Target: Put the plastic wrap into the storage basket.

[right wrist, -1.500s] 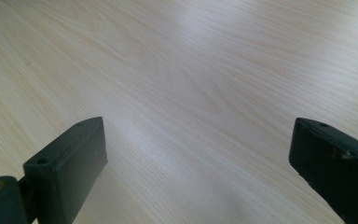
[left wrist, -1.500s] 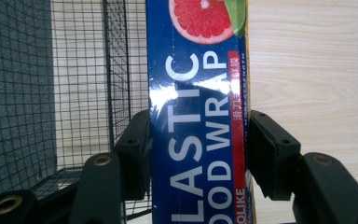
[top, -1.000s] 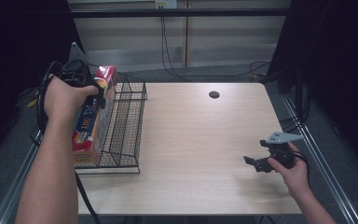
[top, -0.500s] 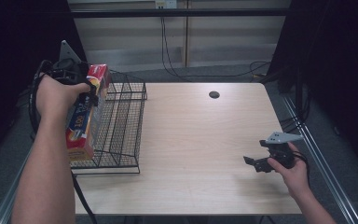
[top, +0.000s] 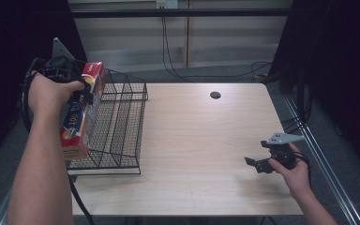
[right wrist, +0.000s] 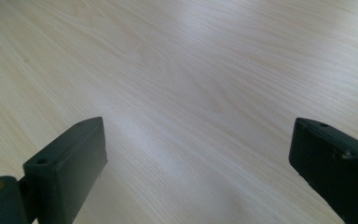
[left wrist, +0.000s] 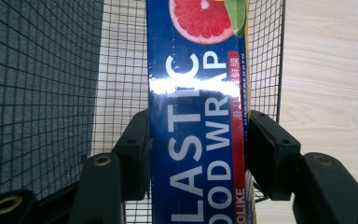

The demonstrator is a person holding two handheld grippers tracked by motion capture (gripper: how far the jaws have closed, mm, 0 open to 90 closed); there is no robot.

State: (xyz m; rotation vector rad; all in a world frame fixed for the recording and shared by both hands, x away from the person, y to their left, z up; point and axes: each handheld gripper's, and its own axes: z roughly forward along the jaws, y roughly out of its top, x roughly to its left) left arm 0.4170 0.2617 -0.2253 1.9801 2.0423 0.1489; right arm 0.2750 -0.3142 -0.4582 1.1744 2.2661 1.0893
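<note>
Two grippers are under my control. My left gripper (top: 82, 91) is clamped on a long rectangular box of plastic food wrap (top: 79, 112); in the left gripper view both black pads press flat against the box's (left wrist: 196, 126) narrow sides. The box is glossy cardboard, dark blue with large white lettering, a red strip along one edge and a cut grapefruit printed near its far end. I hold it tilted, raised over the left side of a wire basket (top: 117, 124), which stands at the desk's left edge; I cannot tell whether the box's lower end touches the basket's near left corner.

The basket is black wire: a fine square mesh on floor and walls, thicker rods for the frame, with a rear wall higher than the front. In the left gripper view its mesh (left wrist: 42, 93) shows behind the box on both sides.

My right gripper (top: 258, 164) rests low near the desk's right edge, toward the near right corner, well apart from the basket. Its jaws stand wide apart with nothing between them; the right gripper view shows bare wood between the two black blocks. A grey three-cornered plate (top: 283, 138) sits on top of it.

The desk (top: 206, 140) is a pale wood-grain laminate, smooth and matte, with a round dark cable hole (top: 215, 95) near the far edge. Behind the desk, cables (top: 168, 47) hang against a light panelled wall, and dark curtains flank both sides.
</note>
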